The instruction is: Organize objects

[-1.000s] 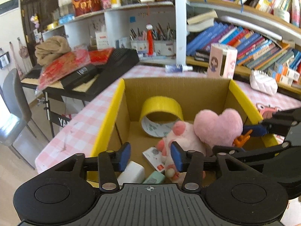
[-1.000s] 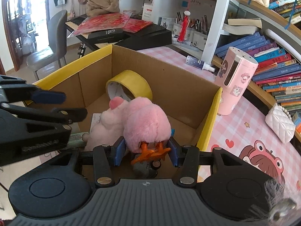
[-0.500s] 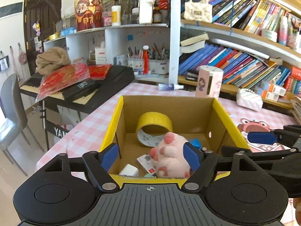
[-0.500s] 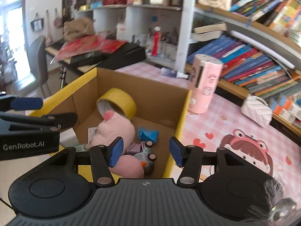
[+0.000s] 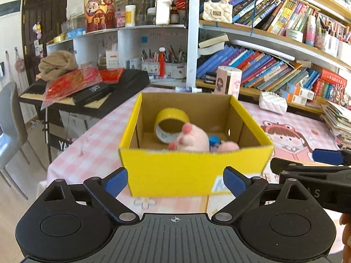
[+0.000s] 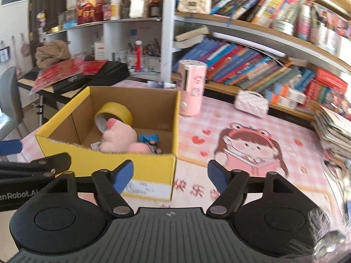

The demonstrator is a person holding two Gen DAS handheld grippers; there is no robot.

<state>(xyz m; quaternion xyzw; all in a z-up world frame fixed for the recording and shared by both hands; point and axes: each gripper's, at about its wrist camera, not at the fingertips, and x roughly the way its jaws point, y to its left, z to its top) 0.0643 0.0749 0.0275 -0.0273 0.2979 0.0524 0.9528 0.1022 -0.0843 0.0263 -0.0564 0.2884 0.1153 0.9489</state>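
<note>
Compared with the frame one second earlier, both grippers are seen withdrawn from the box interior to a position in front of its near wall; the pink heart plush formerly clamped by the right gripper point(image 6: 170, 174) is now released and lies inside the box point(image 5: 195, 171); the jaws of the right gripper are opening, with nothing between them; the jaws of the left gripper point(image 5: 175, 182) are likewise opening and stand wide apart, empty, whereas they were narrow before; the box, which filled the left wrist view earlier, is now seen whole, with its yellow outer front wall facing the camera.

The box is an open cardboard carton with yellow outer faces, placed on the worktop point(image 6: 219, 118), which is covered by a pink checked cloth with a cartoon print; within the box the following are contained: a yellow tape roll point(image 5: 171, 125) leaning at the far side; a pink plush toy point(image 5: 193, 140) in front of the roll, touching it; the pink heart plush point(image 6: 138, 148) just beside the plush toy, low against the near wall; a blue wrapped item point(image 6: 148, 138) behind the heart plush; further small items are partly hidden and cannot be identified.

A pink cylindrical container point(image 6: 192, 89) stands upright on the worktop just behind the far right corner of the box; a white quilted purse point(image 6: 251, 103) lies further right, near the bookshelf point(image 5: 274, 65).
</note>
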